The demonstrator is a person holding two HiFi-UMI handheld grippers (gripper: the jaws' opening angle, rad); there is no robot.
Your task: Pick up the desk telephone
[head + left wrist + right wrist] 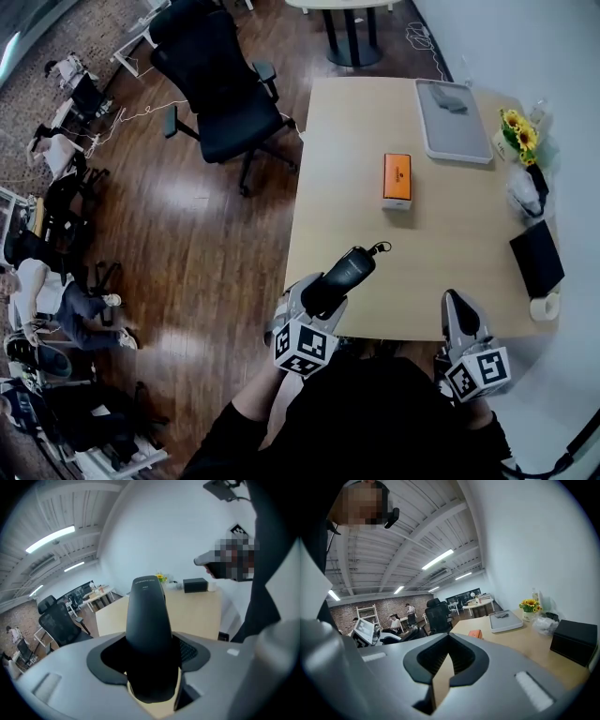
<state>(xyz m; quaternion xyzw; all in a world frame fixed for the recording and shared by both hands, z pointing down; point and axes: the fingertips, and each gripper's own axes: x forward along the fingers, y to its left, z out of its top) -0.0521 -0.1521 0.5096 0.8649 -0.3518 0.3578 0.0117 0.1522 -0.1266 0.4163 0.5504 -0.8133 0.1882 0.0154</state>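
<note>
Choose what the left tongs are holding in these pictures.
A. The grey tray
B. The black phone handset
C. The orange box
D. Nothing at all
B: the left tongs are clamped on the black phone handset, while the orange box and the grey tray lie further off on the table.
</note>
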